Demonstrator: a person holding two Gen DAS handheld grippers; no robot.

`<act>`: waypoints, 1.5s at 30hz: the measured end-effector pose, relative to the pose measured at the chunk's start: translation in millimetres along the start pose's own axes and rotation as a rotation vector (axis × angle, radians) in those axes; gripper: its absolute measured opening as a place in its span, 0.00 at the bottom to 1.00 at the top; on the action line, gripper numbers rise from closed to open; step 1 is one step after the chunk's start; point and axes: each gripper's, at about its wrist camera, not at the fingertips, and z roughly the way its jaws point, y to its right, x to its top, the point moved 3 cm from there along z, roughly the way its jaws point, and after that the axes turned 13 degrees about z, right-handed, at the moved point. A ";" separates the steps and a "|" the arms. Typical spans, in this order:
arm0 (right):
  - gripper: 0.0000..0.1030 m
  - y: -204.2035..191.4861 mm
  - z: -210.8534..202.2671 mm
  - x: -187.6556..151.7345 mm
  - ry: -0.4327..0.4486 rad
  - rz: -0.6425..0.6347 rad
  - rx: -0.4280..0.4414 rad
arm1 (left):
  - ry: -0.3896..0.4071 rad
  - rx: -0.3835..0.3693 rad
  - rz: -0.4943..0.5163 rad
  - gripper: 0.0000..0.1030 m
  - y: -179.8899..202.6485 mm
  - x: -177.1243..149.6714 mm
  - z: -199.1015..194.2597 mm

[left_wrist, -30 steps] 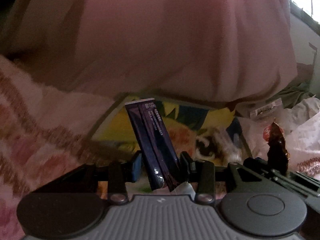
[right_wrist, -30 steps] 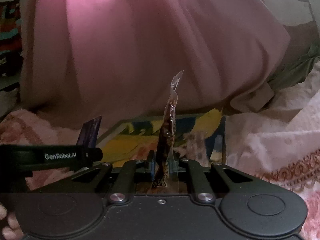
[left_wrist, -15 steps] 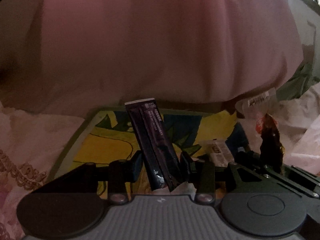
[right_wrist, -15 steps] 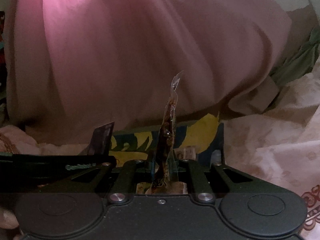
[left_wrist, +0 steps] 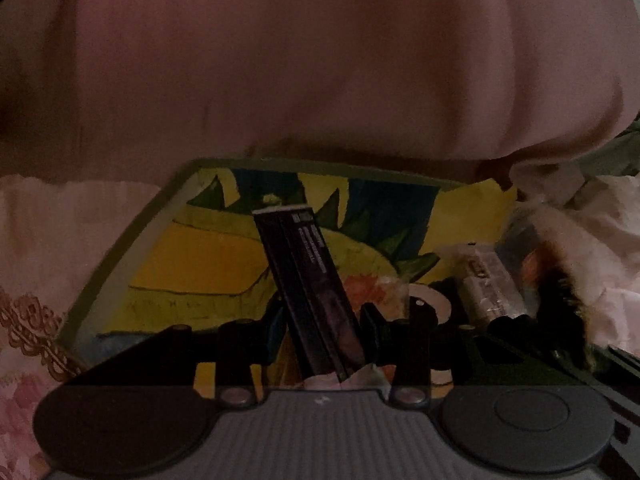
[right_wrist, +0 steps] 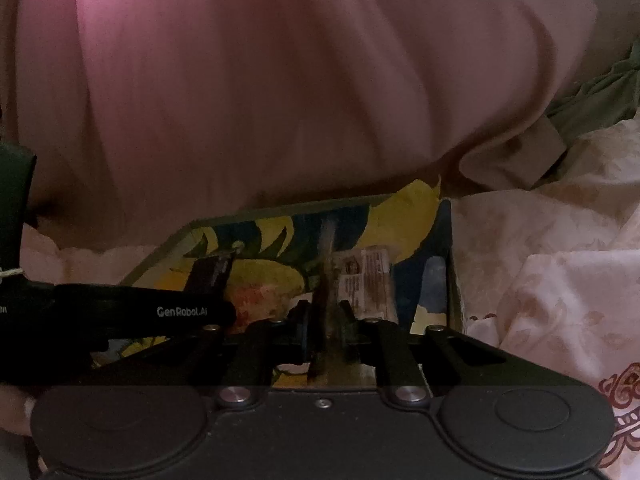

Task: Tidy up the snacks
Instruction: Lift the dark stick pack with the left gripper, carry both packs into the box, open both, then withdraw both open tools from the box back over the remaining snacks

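My left gripper (left_wrist: 322, 328) is shut on a dark purple stick packet (left_wrist: 310, 280) that leans up and to the left over a box with a yellow and blue printed bottom (left_wrist: 200, 256). My right gripper (right_wrist: 326, 320) is shut on a thin clear packet of brown snack (right_wrist: 326, 280), seen edge-on and blurred, over the same box (right_wrist: 424, 208). A clear-wrapped snack with a label (right_wrist: 370, 280) lies inside the box at the right; it also shows in the left wrist view (left_wrist: 488, 284). The left gripper's arm (right_wrist: 120, 314) crosses the right wrist view.
A large pink cloth (left_wrist: 320, 60) hangs just behind the box and fills the upper view. Cream patterned bedding (right_wrist: 560, 272) lies to the right of the box, and pale bedding with brown trim (left_wrist: 28, 320) to its left.
Both grippers have moved forward and down over the box with their packets still held. The box interior now fills more of each view, and a wrapped snack inside it has come into sight.
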 end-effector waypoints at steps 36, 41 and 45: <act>0.99 -23.7 -171.1 -9.3 0.233 -0.041 0.004 | 0.203 0.102 -0.223 0.99 -73.8 -72.6 -170.5; 0.99 -25.7 -198.6 -39.2 0.222 -0.079 -0.044 | 0.235 0.120 -0.211 0.99 -77.7 -105.3 -203.2; 0.99 -34.3 -217.4 -59.5 0.205 -0.079 -0.056 | 0.231 0.128 -0.193 1.00 -78.4 -131.4 -219.7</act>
